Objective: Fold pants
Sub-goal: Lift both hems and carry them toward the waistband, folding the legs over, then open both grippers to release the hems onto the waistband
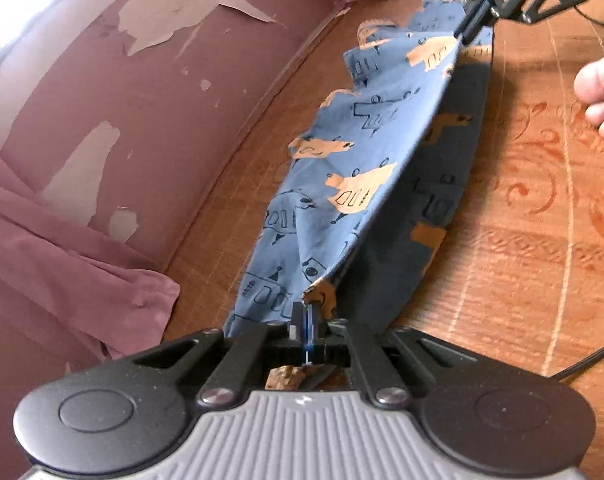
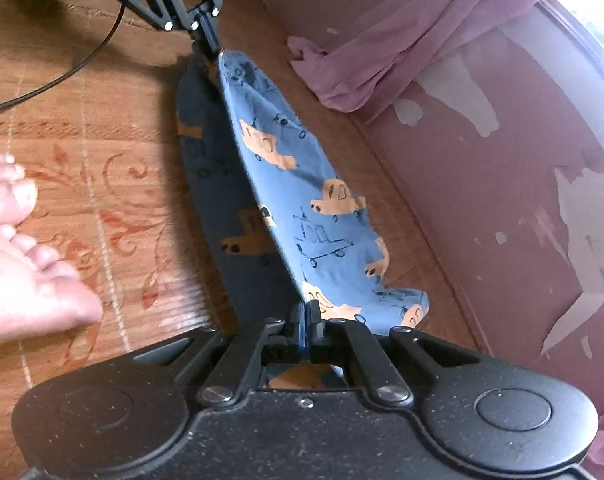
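We see the blue cotton pants printed with tan and outlined cars [image 1: 358, 168] stretched in a taut line between the two tools, their lower fold resting on the orange-brown patterned floor mat [image 1: 522, 248]. The left hand-held gripper [image 1: 309, 320] has its black fingers pressed together on one end of the cloth; the right hand-held gripper [image 2: 306, 314] is likewise clamped on the opposite end. Each tool appears small at the far end of the other's view. Below each pair of fingers a scrap of cloth shows through the linkage, but we cannot tell how much fabric lies behind the housings. We cannot tell which end is the waistband and which the hems, since both ends are bunched in the fingers. The shaded underside of the pants is hard to read in the right wrist view. Bare toes [image 2: 25, 248] enter at the frame edge, cut off. Beside the mat stands a maroon wall with peeling paint [image 1: 113, 92], and pink-purple draped fabric [image 2: 402, 36] lies against it. A thin black cable [image 2: 73, 68] crosses the mat. No container appears in either view.
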{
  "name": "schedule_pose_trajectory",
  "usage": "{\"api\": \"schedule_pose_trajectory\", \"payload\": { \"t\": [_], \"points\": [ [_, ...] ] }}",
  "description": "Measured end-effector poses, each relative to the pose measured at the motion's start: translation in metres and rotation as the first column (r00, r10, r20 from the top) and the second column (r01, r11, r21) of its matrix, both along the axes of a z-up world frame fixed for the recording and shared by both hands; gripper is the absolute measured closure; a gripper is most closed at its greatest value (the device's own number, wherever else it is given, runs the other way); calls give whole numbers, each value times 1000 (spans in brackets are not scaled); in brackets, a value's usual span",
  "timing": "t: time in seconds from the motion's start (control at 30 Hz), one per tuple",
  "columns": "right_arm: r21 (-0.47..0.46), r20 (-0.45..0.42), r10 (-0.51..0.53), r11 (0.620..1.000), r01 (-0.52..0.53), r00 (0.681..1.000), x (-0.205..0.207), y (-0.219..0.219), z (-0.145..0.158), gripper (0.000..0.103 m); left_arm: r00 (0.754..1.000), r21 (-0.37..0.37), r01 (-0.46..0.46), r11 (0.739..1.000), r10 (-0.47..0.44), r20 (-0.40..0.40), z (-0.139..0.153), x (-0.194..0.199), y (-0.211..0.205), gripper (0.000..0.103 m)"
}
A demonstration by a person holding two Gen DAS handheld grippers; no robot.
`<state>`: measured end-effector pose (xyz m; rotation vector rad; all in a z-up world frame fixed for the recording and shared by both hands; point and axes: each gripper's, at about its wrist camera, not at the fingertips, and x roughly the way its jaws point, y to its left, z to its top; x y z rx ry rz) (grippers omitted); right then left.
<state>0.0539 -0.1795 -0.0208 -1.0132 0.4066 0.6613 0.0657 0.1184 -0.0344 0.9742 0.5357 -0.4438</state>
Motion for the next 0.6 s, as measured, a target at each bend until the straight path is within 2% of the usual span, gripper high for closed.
{"api": "schedule_pose_trajectory", "payload": {
  "t": [0.23, 0.3, 0.33, 0.37, 0.4, 0.43, 0.47, 0.5, 0.53, 0.6],
  "points": [
    [-55, -71, 13, 998, -17, 997, 12, 3, -24, 103, 995, 28, 20, 999, -17, -99, -20, 1, -7, 102],
    [-38, -80, 1, 999, -4, 997, 19, 4, -22, 87, 993, 22, 12, 1000, -9, -118, -18, 4, -7, 102],
    [-21, -76, -6, 1000, 4, 997, 21, 2, -19, 82, 991, 12, 1, 1000, 1, -134, -14, 6, -7, 97],
    [-4, -74, -15, 1000, 15, 997, 21, -1, -15, 70, 989, 0, -9, 1000, 9, -146, -10, 7, -7, 95],
    [20, -72, -30, 999, 31, 997, 23, -6, -10, 56, 988, -14, -21, 1000, 19, -153, -7, 7, -8, 89],
    [43, -68, -51, 998, 54, 996, 23, -12, -4, 48, 986, -27, -38, 999, 33, -162, -2, 7, -9, 76],
    [67, -64, -76, 995, 80, 995, 23, -20, 1, 36, 985, -40, -55, 998, 47, -165, 1, 6, -10, 66],
    [85, -60, -102, 991, 106, 993, 22, -28, 6, 26, 985, -63, -70, 996, 58, -163, 6, 4, -13, 48],
    [104, -51, -135, 985, 139, 990, 23, -36, 10, 21, 985, -94, -88, 992, 73, -158, 12, 2, -16, 42],
    [141, -30, -223, 964, 225, 974, 25, -58, 18, 4, 979, -169, -135, 976, 105, -175, 23, 4, -26, 38]
  ]
}}
